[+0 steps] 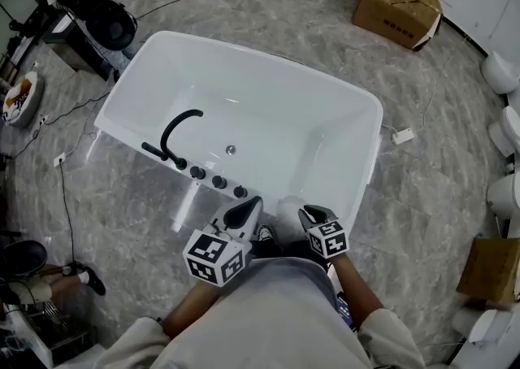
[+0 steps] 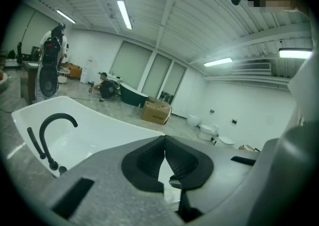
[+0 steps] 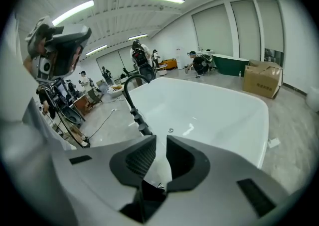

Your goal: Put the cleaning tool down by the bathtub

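The left tongs [image 2: 164, 139] are closed, tips touching, with nothing in them. The right tongs [image 3: 161, 141] stand a little apart, also empty. Both hang at the near edge of the white bathtub [image 1: 268, 107], not far from its black tap [image 1: 180, 125] and knobs [image 1: 218, 182]. I can't spot the cleaning tool in any view. Beyond the tub, a cardboard box [image 1: 398, 3] sits on the grey marbled floor [image 1: 422, 188].
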The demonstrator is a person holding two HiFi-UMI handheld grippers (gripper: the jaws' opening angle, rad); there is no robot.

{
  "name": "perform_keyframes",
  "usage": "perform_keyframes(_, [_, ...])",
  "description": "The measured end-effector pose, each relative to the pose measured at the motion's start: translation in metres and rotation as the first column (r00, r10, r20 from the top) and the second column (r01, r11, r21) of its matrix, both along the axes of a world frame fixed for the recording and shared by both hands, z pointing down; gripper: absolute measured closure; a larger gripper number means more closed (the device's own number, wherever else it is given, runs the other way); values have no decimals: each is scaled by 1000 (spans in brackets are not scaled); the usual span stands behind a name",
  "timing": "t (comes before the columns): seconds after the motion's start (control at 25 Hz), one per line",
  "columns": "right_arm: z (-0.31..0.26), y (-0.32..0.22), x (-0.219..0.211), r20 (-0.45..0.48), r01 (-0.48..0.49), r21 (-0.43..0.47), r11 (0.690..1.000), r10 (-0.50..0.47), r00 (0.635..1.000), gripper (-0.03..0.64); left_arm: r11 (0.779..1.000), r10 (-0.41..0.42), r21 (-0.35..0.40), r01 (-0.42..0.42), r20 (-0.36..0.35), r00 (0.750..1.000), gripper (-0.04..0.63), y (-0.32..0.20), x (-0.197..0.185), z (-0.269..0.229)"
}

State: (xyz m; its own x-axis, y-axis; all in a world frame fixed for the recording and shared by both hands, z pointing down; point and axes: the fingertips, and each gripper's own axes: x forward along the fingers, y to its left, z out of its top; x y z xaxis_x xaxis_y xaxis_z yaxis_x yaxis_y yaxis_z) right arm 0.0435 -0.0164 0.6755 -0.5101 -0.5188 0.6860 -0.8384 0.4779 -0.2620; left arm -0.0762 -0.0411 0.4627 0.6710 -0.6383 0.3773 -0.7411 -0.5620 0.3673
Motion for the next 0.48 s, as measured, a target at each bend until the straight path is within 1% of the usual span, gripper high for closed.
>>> perform_keyframes(0.32, [-32, 5, -7, 48, -21, 49, 999, 19, 999, 572, 1000, 7, -8, -7, -6, 1000, 588, 2, -3, 5])
perform_keyframes(0.48, [-45, 2, -7, 57, -32, 77, 997, 28, 998, 577, 1000, 3, -8, -4, -11, 1000, 588, 1, -6, 8])
